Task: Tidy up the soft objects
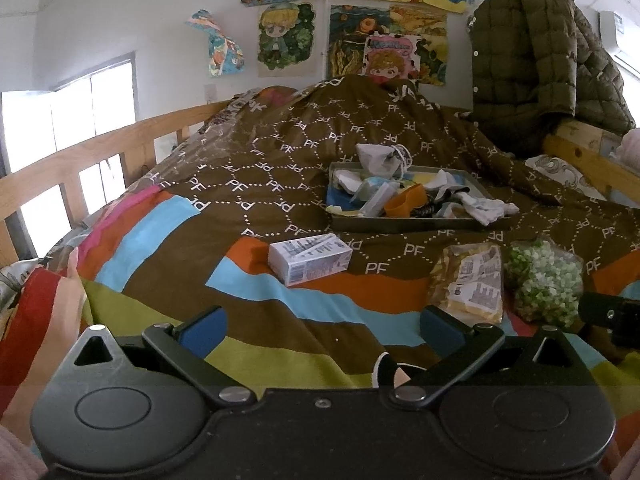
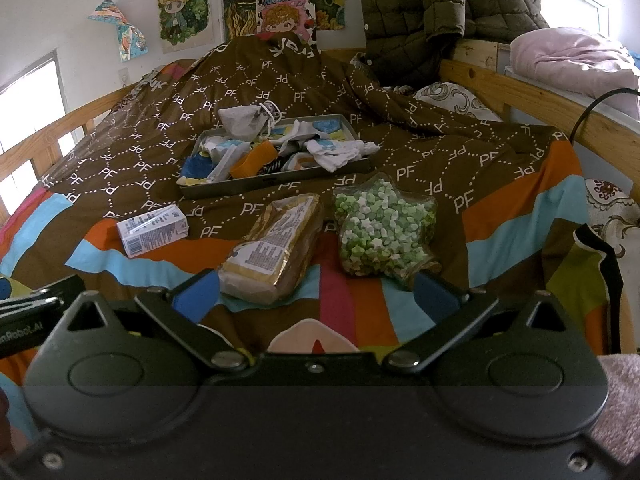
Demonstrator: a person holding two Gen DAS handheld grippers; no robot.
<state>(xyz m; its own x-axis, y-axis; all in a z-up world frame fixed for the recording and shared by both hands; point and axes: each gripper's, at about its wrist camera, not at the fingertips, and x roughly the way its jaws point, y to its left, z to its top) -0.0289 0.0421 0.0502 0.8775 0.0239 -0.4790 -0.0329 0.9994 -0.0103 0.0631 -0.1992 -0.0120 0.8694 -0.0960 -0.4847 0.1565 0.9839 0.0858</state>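
Both my left gripper (image 1: pixel 320 330) and right gripper (image 2: pixel 316 292) hang spread and empty short of the tray (image 2: pixel 280 178); I judge the white sock (image 2: pixel 340 154) over its rim the easiest pinch.

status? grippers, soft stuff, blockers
Left gripper and right gripper open, empty, over the quilt. Socks and cloths heaped in tray. Carton, bread pack, bag of stars lie between grippers and tray.
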